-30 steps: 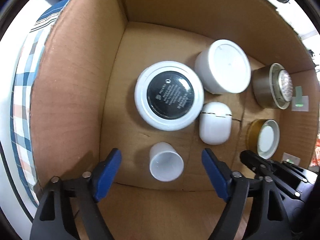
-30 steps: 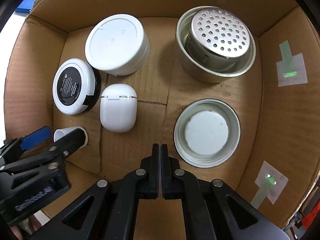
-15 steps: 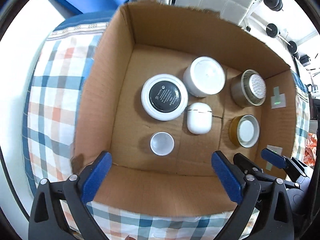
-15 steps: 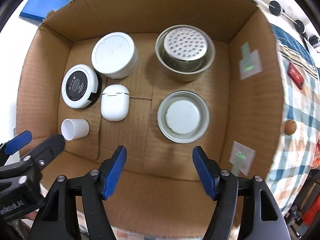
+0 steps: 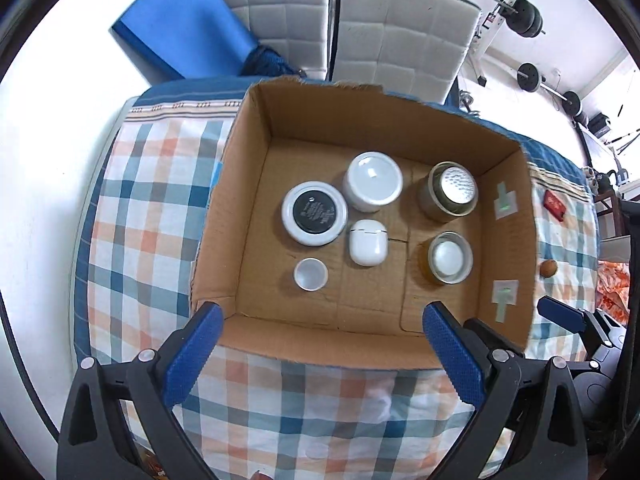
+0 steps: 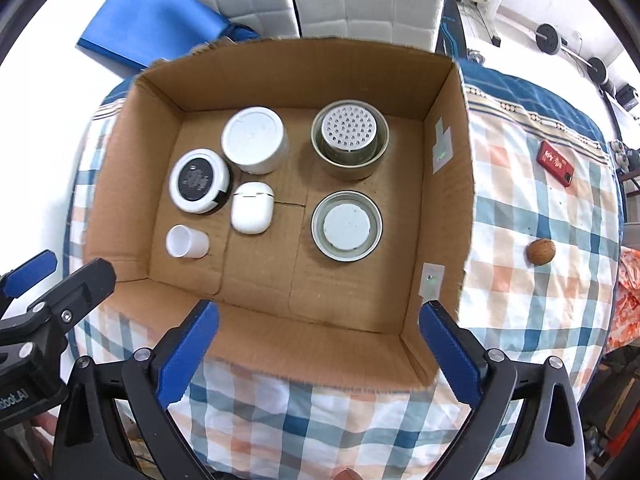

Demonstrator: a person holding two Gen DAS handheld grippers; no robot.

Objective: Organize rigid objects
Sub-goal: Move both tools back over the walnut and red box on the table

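An open cardboard box [image 5: 224,240] [image 6: 120,200] stands on a checked cloth. In it are a small white cup [image 5: 310,274] [image 6: 186,241], a white earbud case [image 5: 368,242] [image 6: 252,207], a white jar with a black label [image 5: 314,213] [image 6: 199,180], a white lidded jar [image 5: 373,181] [image 6: 253,139], a perforated metal strainer tin [image 5: 451,191] [image 6: 350,138] and a metal lid with a white centre [image 5: 447,257] [image 6: 346,225]. My left gripper [image 5: 320,344] and right gripper [image 6: 320,340] are open and empty, high above the box's near wall.
A walnut [image 6: 541,252] [image 5: 548,268] and a red flat object [image 6: 556,163] [image 5: 555,207] lie on the cloth right of the box. White padded chairs [image 5: 400,36] and a blue mat [image 5: 188,36] stand behind the table. Gym weights [image 5: 528,76] are at far right.
Both grippers have risen up and back out of the box. The right gripper went from shut to open. The white cup stays on the box floor where the left gripper was.
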